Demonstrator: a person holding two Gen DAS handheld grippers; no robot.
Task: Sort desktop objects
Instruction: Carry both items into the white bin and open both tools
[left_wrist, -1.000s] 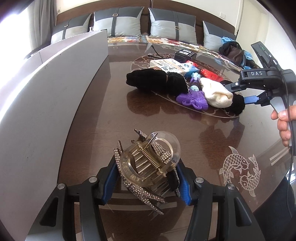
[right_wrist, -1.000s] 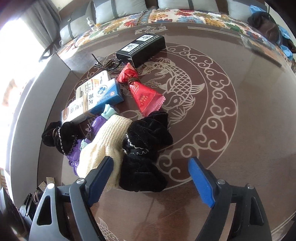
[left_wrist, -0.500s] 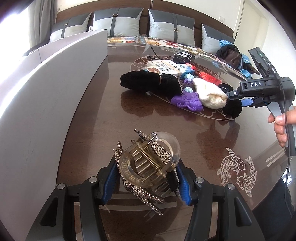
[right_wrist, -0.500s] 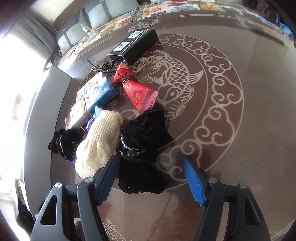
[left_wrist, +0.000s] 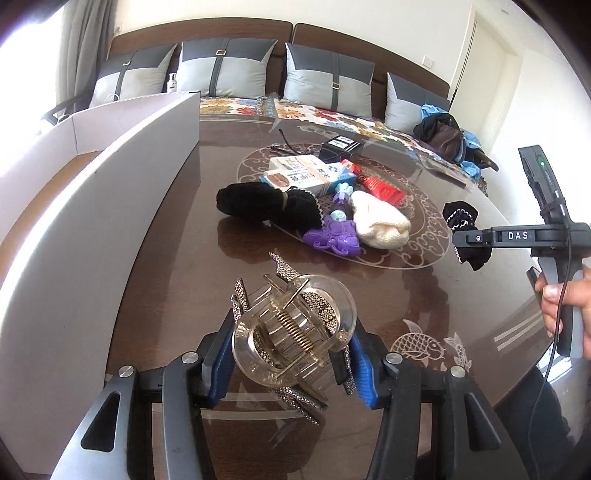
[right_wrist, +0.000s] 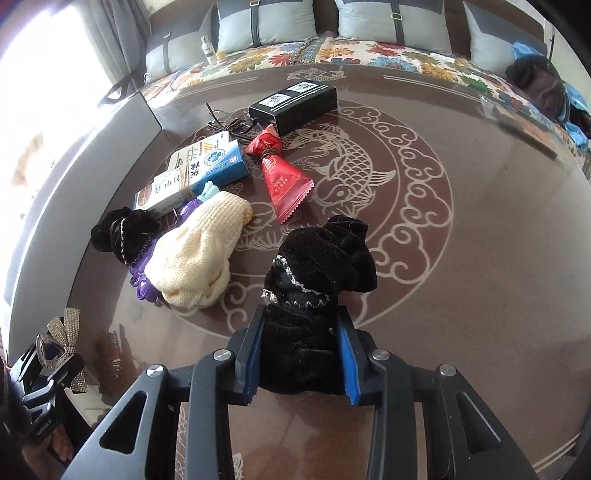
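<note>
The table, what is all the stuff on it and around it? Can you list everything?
hair claw clip: one, clear with sparkly silver trim, held between the left gripper's pads
velvet scrunchie: one, black with pale trim, between the right gripper's pads
second black scrunchie: one, left end of the pile
knitted pouch: one, cream, mid pile
octopus toy: one, purple, beside the pouch
boxes: white and blue, tied together
red packets: tied bundle, mid table
black box: one, far side
white board: one, left edge
table: brown, fish pattern
cushions: four, grey, behind the table
left gripper: shut on the clip
right gripper: closing on the scrunchie
hand: one, holding the right gripper
</note>
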